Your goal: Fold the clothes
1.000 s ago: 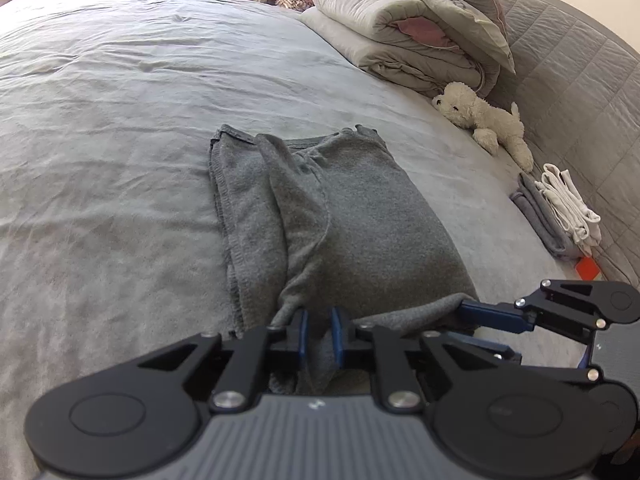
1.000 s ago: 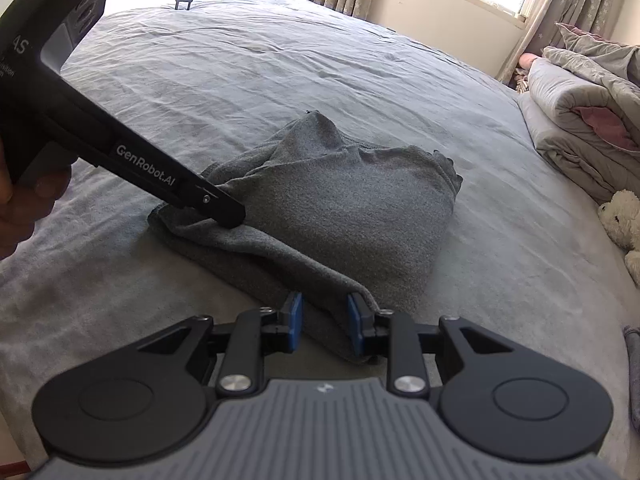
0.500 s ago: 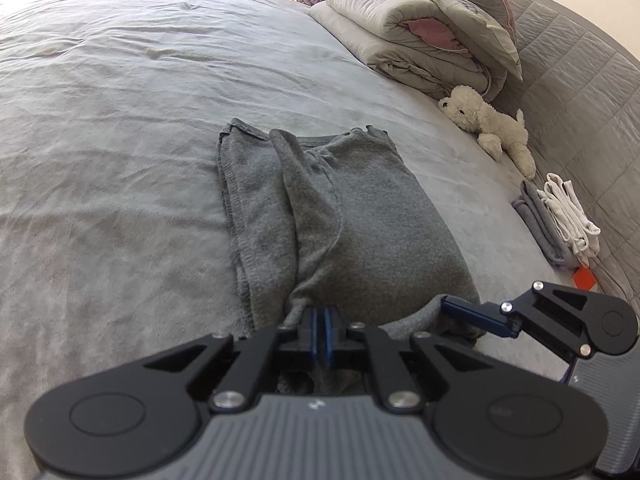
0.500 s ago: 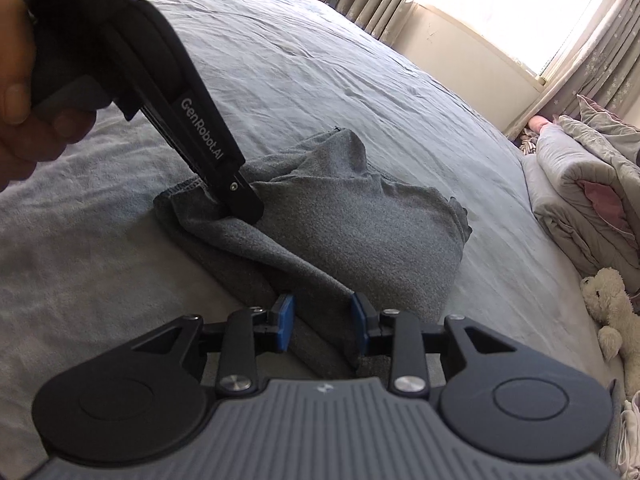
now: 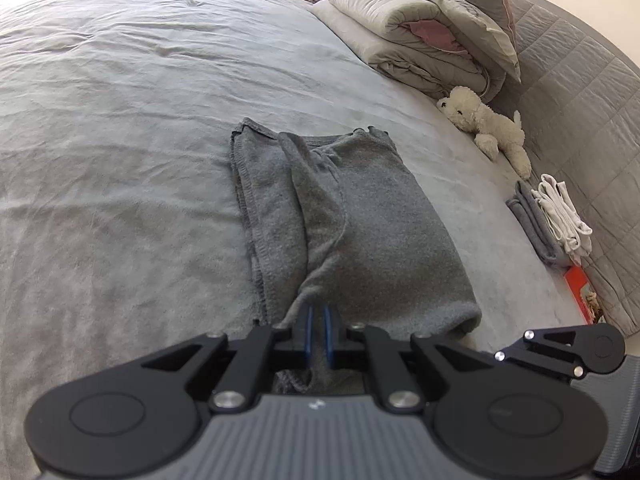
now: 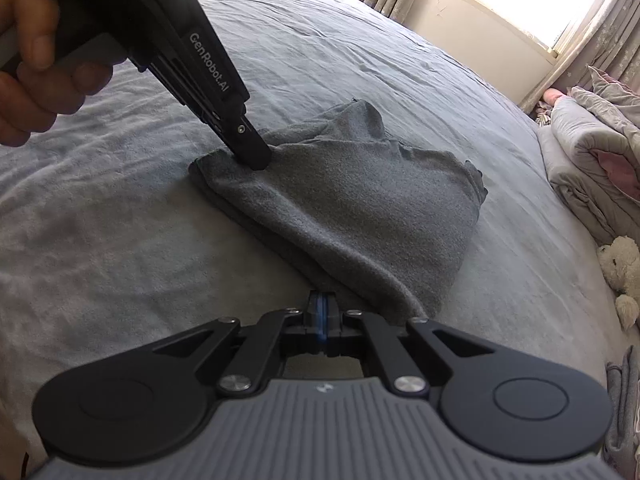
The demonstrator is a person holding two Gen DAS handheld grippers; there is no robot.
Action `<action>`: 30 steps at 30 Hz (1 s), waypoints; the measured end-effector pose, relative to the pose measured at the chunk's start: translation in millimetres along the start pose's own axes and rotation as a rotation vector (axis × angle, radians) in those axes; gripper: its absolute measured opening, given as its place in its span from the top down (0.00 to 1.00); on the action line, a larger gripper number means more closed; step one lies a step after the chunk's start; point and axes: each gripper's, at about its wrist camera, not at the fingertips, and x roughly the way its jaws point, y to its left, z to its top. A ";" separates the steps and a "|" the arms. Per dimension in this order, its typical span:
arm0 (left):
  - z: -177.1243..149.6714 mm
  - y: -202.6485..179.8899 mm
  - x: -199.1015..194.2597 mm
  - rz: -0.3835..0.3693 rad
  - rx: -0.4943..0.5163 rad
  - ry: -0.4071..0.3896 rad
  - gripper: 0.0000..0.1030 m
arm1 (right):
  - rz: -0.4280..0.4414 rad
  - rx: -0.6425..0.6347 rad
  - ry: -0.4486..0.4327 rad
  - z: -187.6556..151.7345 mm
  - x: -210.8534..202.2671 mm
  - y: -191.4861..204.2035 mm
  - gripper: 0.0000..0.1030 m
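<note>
The left gripper (image 5: 318,322) slants down toward the bed, its blue pads nearly together with a fold of the grey garment (image 5: 352,216) pinched between them at the garment's near edge. From the right wrist view the same tool comes in from the upper left, held by a person's hand (image 6: 36,56), and its black tip presses into the garment's far-left corner.

The right gripper (image 6: 321,312) also tilts downward, with its jaws drawn fully together. Its tips sit at the garment's near hem, just left of where the cloth runs under the finger linkage; whether any fabric is caught between the pads cannot be told. In the left wrist view this tool shows only as black linkage just beyond the garment's near-right corner.

The garment lies roughly in a long folded rectangle on the grey bedsheet (image 5: 120,128), with a narrower strip doubled over along its left side. To the garment's right, well apart, a white plush toy (image 5: 486,128) lies near the headboard, and a small stack of folded clothes (image 5: 552,220) sits closer in. Beyond the garment, a rolled duvet (image 5: 420,28) is piled.
</note>
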 end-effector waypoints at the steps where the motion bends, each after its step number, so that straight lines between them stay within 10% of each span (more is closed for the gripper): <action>1: -0.2 -0.1 -0.6 0.001 -0.002 0.001 0.93 | 0.004 -0.012 -0.044 2.8 -5.3 1.2 1.00; 6: -1.4 -3.5 -3.0 0.017 0.014 0.006 0.90 | -0.032 -0.013 -0.088 3.7 -10.4 1.8 0.62; 9: -2.5 -4.8 0.6 0.033 0.028 0.010 0.90 | -0.030 -0.024 -0.001 -0.2 8.2 1.6 0.72; 10: -2.2 -4.4 1.0 0.034 0.026 0.011 0.90 | -0.013 0.005 0.025 -0.2 11.9 -1.4 0.97; 30: -10.8 -10.9 2.7 0.085 0.033 0.001 0.94 | -0.030 0.239 0.087 -8.3 5.6 -28.7 0.96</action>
